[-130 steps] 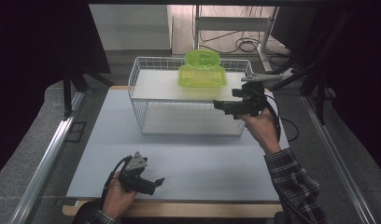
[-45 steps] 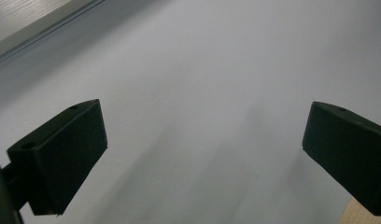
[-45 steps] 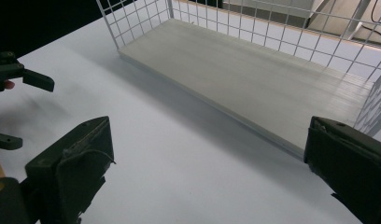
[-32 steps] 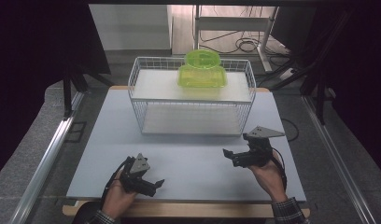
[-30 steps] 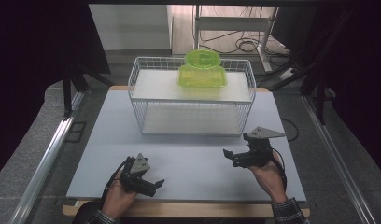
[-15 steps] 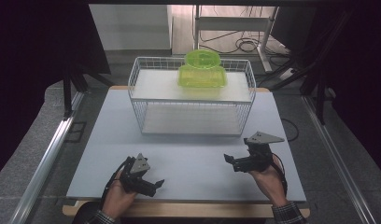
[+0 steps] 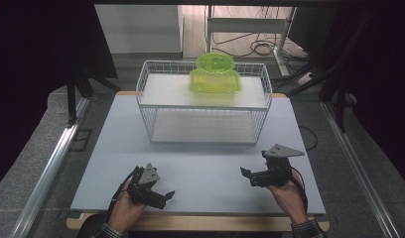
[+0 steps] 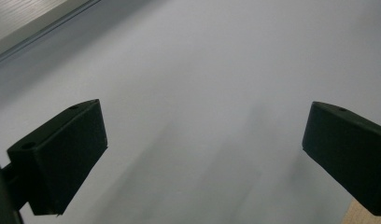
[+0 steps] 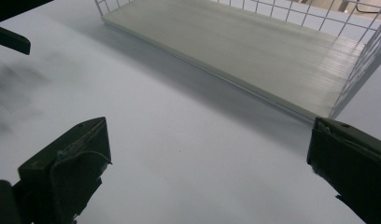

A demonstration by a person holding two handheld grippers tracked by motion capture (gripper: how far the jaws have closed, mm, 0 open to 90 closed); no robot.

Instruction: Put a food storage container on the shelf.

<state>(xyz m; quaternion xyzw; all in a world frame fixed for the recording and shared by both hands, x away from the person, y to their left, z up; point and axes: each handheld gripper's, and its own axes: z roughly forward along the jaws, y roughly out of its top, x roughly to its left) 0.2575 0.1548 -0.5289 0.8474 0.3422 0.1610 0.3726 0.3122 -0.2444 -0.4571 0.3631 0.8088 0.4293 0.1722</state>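
A translucent lime-green plastic container (image 7: 215, 73) with a round lid sits on the top shelf of a white wire rack (image 7: 205, 101) at the far middle of the table. My left gripper (image 7: 158, 194) rests low at the near left of the pale grey mat (image 7: 200, 163), open, nothing between its black jaws; its own view has bare mat (image 8: 202, 116) between them. My right gripper (image 7: 247, 176) sits at the near right, open and empty, pointing left. Its own view looks past wide-apart jaws at the rack's lower shelf (image 9: 244, 46).
A metal rail (image 7: 51, 163) runs along the table's left side, another along the right. Cables (image 7: 260, 47) lie on the floor behind the rack. The wooden table edge (image 7: 200, 220) shows along the near side. In the right gripper view, the left gripper's jaw tip (image 9: 11, 39) appears at top left.
My right gripper has come back from beside the rack to the near right of the mat, settling slightly lower and nearer over the last second. The left gripper has stayed put.
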